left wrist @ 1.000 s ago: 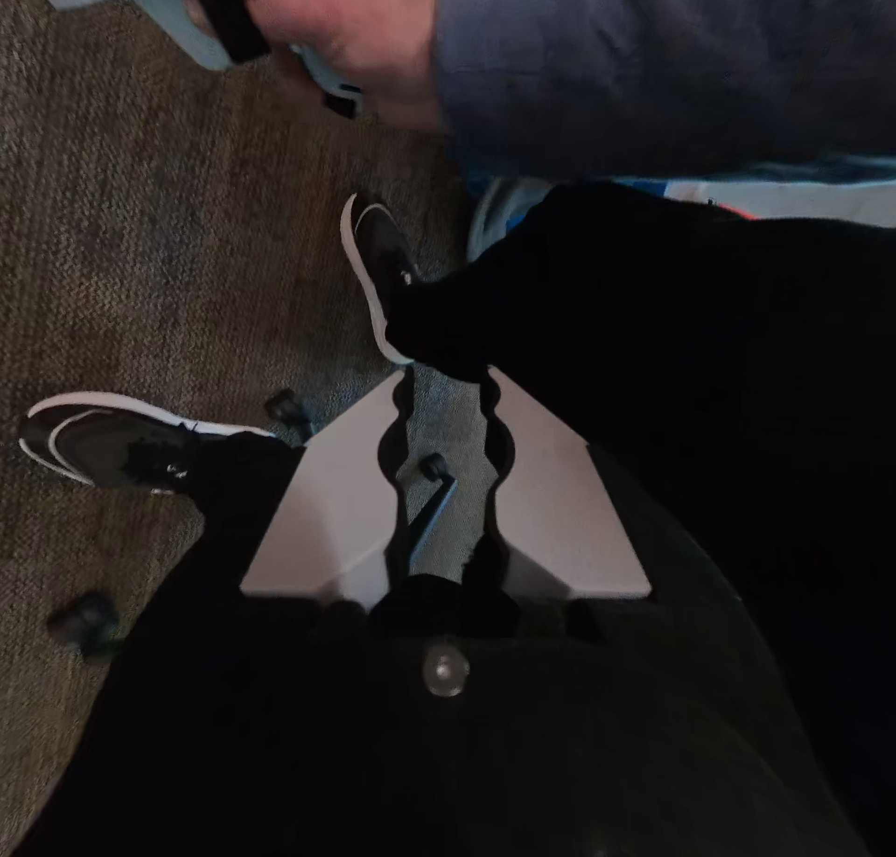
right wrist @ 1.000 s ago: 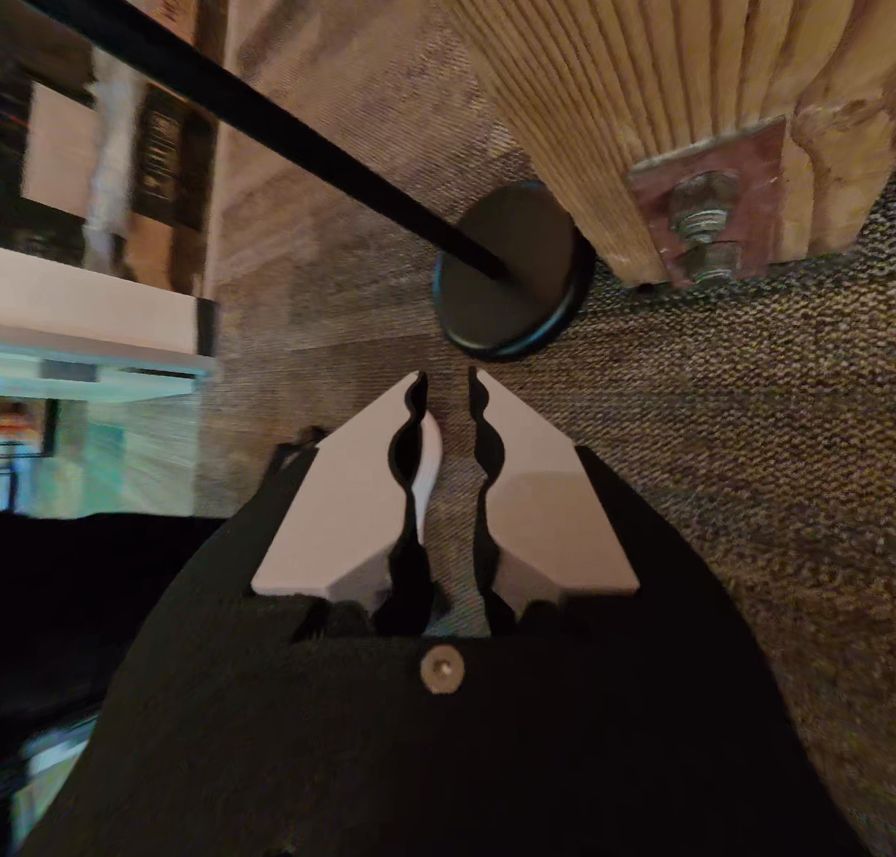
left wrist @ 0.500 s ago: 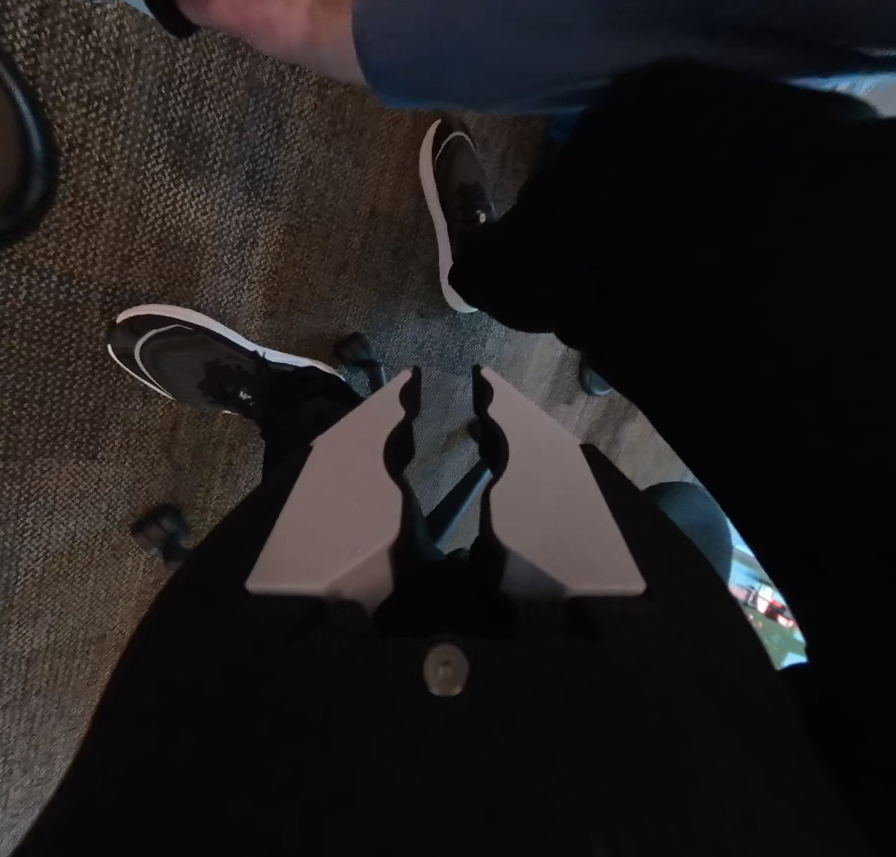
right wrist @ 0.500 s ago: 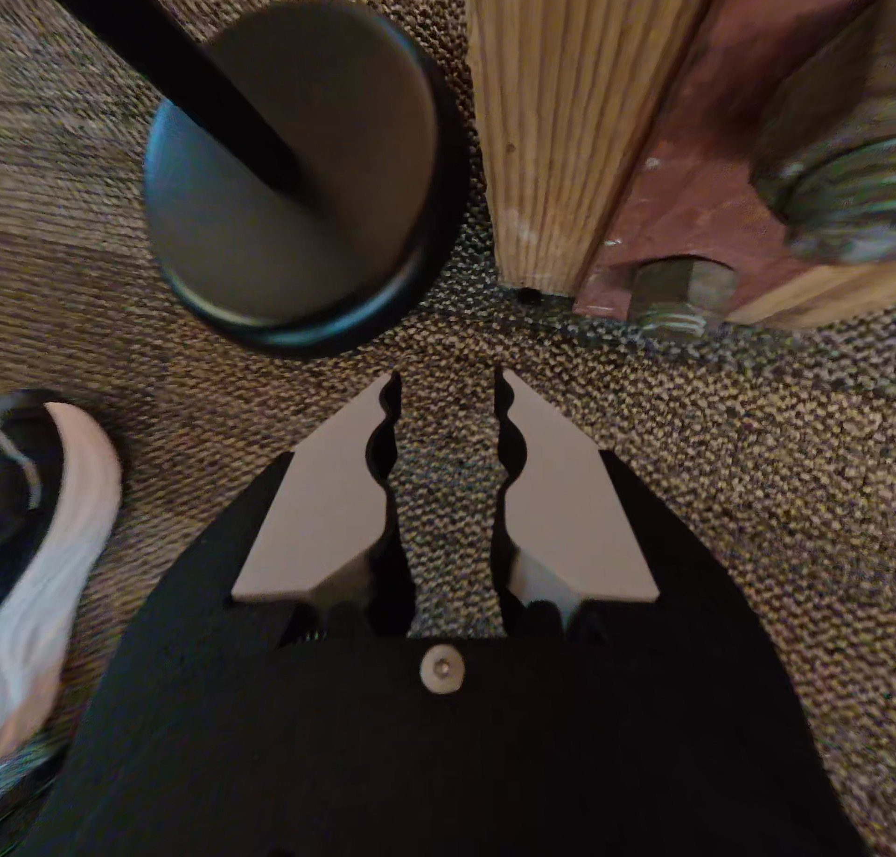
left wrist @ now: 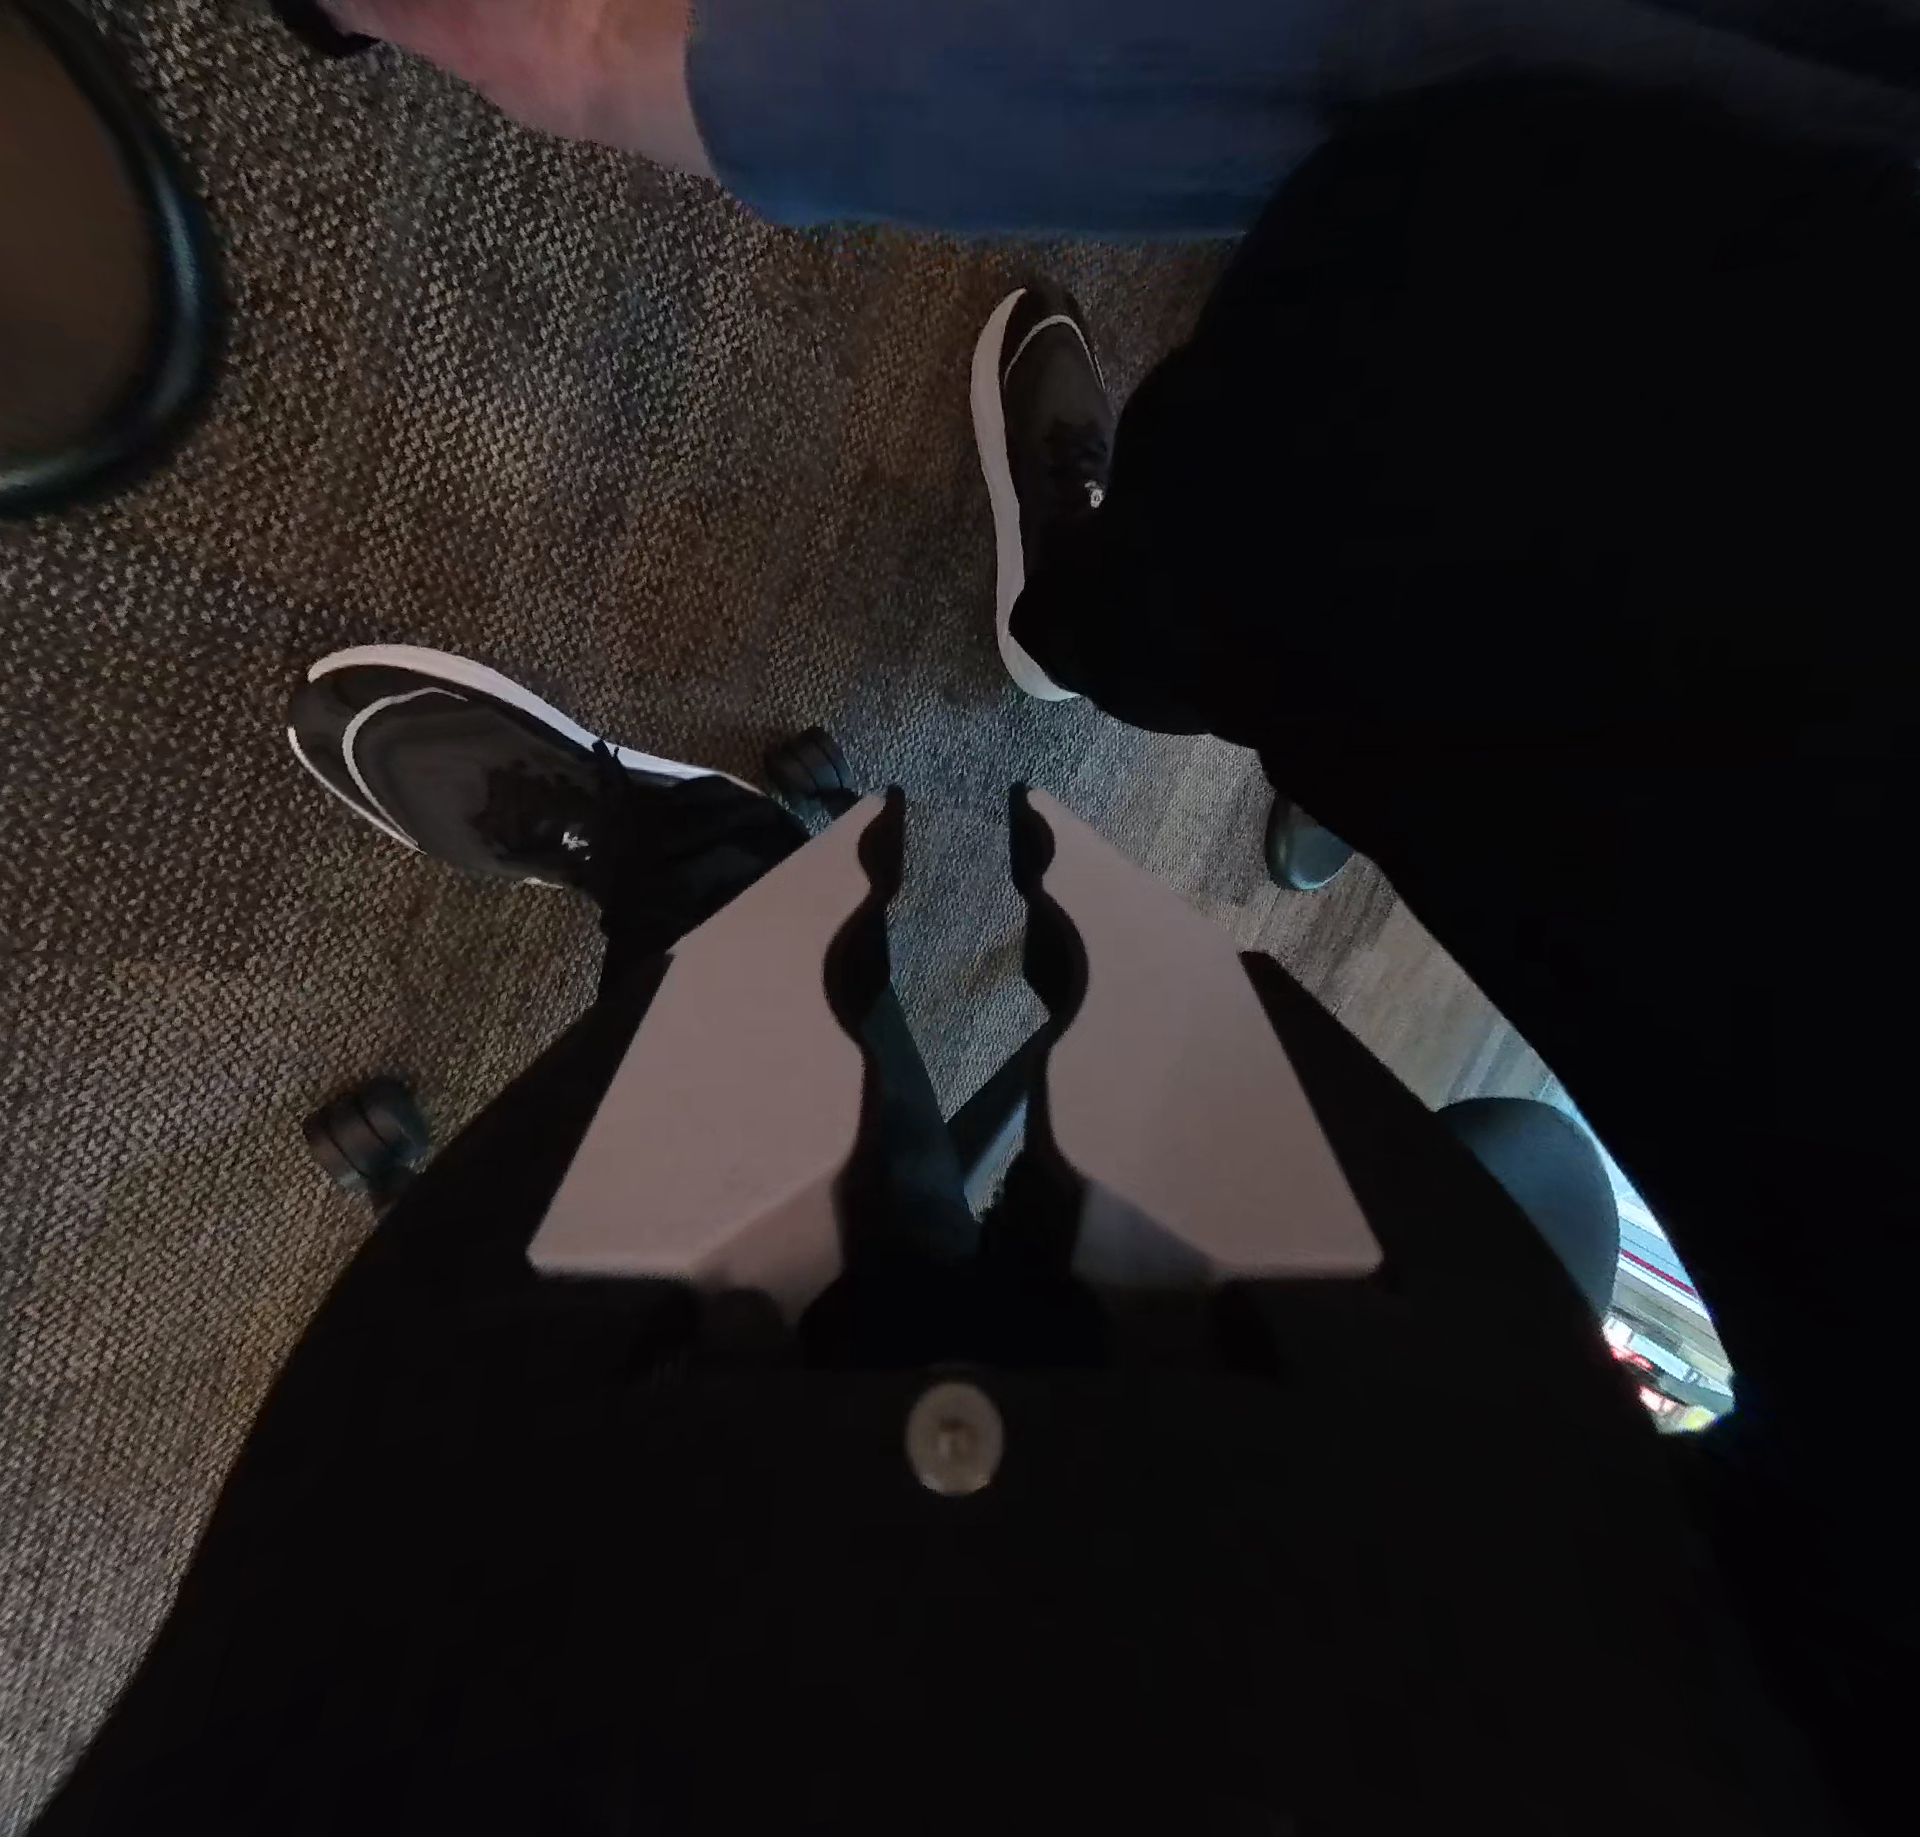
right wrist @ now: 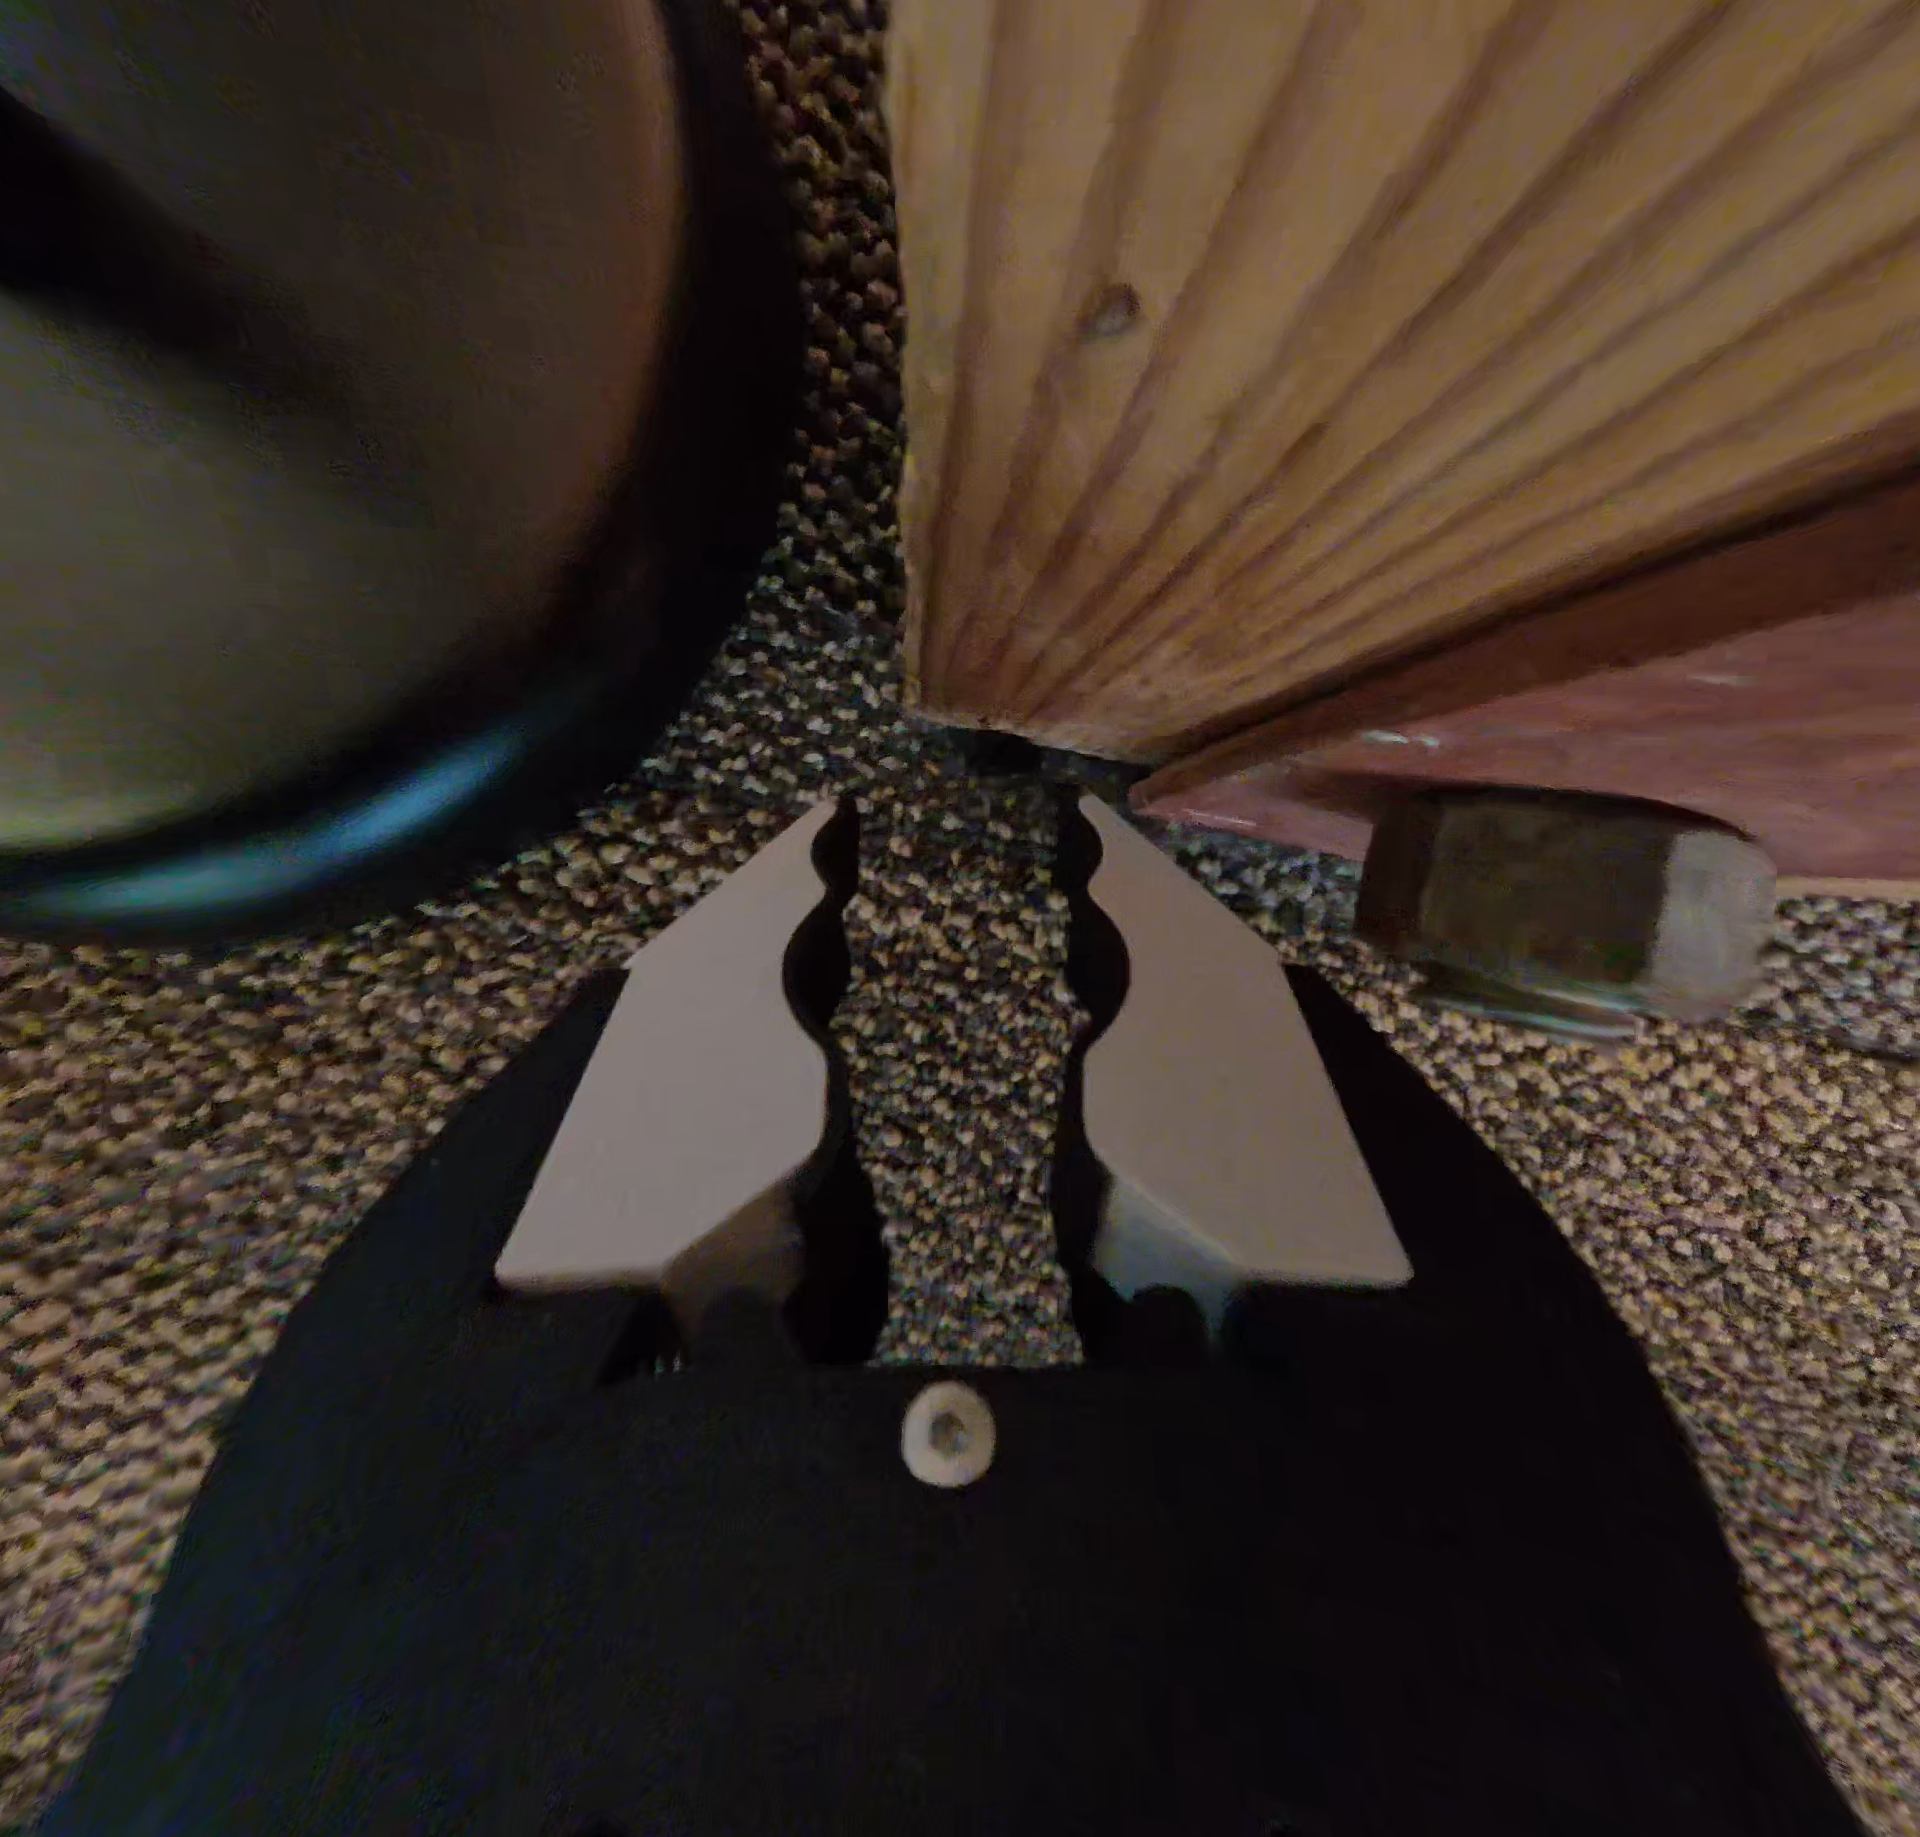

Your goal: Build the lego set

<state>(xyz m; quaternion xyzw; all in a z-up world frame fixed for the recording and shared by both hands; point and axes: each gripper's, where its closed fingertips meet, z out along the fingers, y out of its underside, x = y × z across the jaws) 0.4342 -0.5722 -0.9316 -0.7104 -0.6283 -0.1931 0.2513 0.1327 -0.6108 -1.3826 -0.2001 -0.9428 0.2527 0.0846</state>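
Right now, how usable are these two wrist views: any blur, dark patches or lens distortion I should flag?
Left wrist view: dim, the trouser leg and gripper body nearly black, yet the carpet and shoes read sharply. Right wrist view: the round black base and bolt head are blurred, the wooden leg fans out with wide-angle distortion, and the carpet between the fingers stays crisp.

Open right claw [right wrist: 958,821] points at carpet [right wrist: 1558,1216] below wooden post [right wrist: 1299,333].
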